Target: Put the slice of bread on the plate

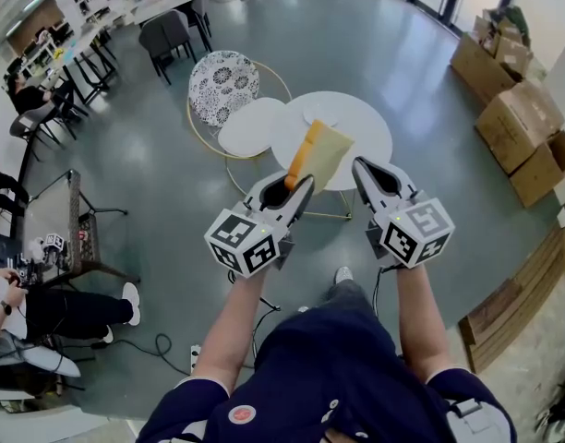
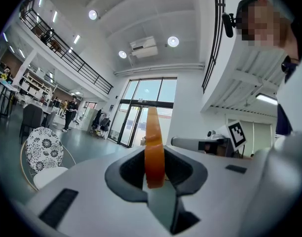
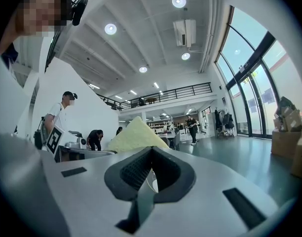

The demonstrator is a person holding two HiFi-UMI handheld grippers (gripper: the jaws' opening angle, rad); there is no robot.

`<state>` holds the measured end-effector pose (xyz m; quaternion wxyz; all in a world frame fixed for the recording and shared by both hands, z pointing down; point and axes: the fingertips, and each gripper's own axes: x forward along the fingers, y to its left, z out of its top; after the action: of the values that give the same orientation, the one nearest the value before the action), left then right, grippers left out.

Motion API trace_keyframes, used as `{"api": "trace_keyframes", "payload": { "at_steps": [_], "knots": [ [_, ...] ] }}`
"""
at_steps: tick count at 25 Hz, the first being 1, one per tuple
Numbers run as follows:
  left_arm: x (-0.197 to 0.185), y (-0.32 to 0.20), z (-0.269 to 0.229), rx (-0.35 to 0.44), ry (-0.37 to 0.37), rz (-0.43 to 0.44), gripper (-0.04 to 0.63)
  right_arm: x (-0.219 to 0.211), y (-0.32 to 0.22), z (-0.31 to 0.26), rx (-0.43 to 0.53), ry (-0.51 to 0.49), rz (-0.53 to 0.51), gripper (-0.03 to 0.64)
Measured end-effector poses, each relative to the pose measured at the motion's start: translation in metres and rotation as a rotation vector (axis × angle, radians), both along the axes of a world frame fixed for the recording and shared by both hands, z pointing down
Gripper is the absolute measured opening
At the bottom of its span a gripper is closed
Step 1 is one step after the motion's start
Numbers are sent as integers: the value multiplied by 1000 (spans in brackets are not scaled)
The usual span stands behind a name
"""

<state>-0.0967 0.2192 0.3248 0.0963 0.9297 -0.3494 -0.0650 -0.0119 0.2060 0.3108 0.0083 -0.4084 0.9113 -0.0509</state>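
Note:
The slice of bread (image 1: pixel 319 150), pale yellow with an orange-brown crust, is held upright in the air above the round white table (image 1: pixel 361 123). My left gripper (image 1: pixel 296 185) is shut on its lower crust edge. In the left gripper view the bread (image 2: pixel 153 142) shows edge-on between the pads. A white plate (image 1: pixel 316 112) shows only faintly on the tabletop, partly behind the bread. To the right, my right gripper (image 1: pixel 367 172) hovers beside the bread with its jaws together and nothing in them. The bread (image 3: pixel 133 135) appears left of my right gripper (image 3: pixel 152 152) in the right gripper view.
A smaller round white table (image 1: pixel 250 127) and a black-and-white patterned chair (image 1: pixel 223 83) stand just left of the main table. Cardboard boxes (image 1: pixel 518 123) are stacked at the right. Desks, chairs and seated people line the left side. Grey floor surrounds the table.

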Motion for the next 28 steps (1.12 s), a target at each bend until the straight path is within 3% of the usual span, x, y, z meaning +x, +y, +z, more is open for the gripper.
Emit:
{"api": "trace_keyframes", "payload": {
  "at_steps": [10,28],
  "knots": [
    [-5,-53,4,-6,1,-12,92,2,-54,2,-3,-14,7,5],
    [66,-227,44,-95,-38,-44,92,74,-234,38,-69,-21,-48,6]
  ]
}}
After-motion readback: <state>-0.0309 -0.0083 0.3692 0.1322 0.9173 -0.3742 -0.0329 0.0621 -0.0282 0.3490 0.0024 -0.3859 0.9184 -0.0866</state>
